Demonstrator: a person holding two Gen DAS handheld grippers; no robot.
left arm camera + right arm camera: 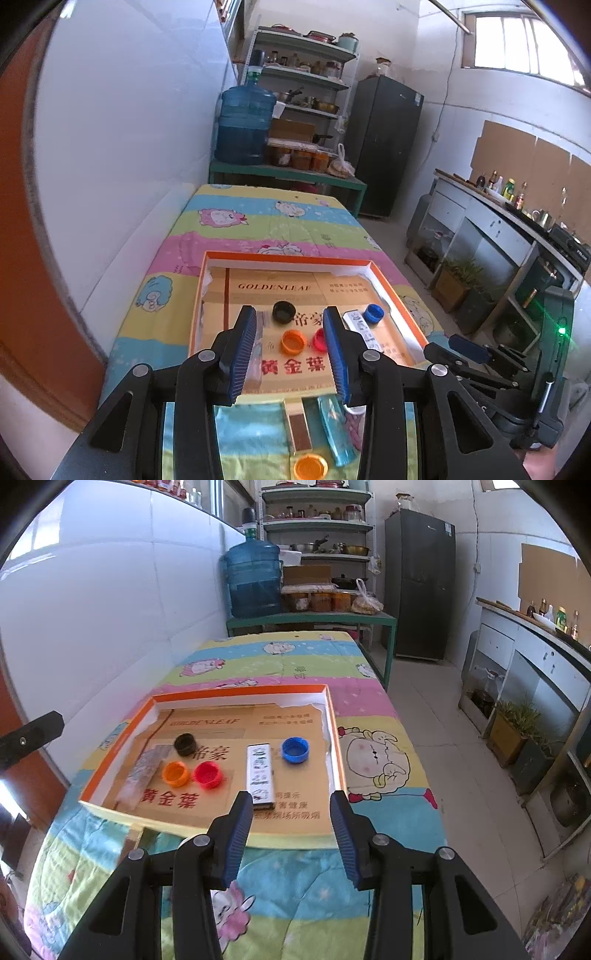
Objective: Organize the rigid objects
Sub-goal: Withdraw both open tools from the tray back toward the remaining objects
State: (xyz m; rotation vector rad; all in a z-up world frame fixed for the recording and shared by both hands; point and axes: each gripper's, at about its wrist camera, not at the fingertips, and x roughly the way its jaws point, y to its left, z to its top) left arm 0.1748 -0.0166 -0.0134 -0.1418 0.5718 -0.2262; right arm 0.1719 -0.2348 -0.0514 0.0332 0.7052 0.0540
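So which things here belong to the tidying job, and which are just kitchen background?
Job:
- orange-rimmed cardboard tray
- black, orange, red and blue plastic bottle caps
- white patterned flat box
- loose orange plastic cap
- clear blue plastic tube

Background:
- blue water jug
- dark fridge
- metal shelving

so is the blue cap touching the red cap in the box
No, in the right wrist view the blue cap sits apart from the red cap, with a white rectangular item between them.
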